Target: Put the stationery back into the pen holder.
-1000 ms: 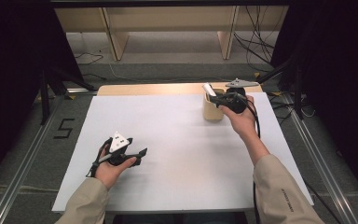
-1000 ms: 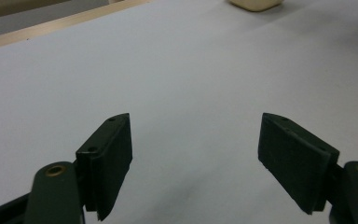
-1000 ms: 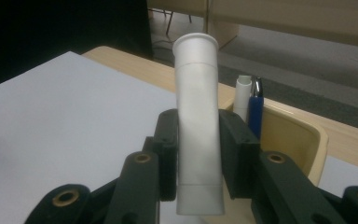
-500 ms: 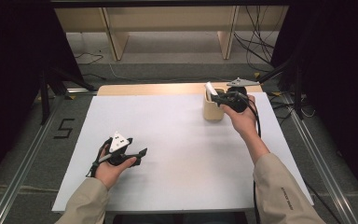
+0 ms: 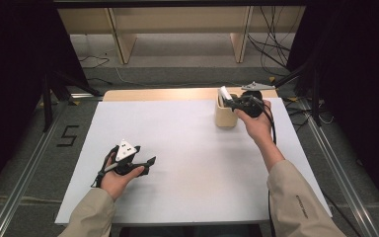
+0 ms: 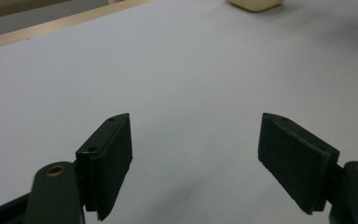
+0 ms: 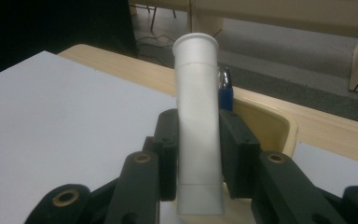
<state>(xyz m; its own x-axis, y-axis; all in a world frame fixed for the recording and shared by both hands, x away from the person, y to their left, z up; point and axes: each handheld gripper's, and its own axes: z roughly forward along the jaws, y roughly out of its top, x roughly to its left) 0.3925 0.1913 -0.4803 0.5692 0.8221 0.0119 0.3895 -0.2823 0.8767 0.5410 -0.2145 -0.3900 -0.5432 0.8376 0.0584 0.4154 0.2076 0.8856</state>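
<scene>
A beige holder stands near the far right edge of the white worktop. In the right gripper view a blue-capped item stands inside its rim — what it is I cannot tell. The right tool is closed on a white tube directly over the holder; the tube's long axis runs nearly upright, flared end up. The left tool rests low on the near left of the worktop, jaws spread wide — nothing between them.
</scene>
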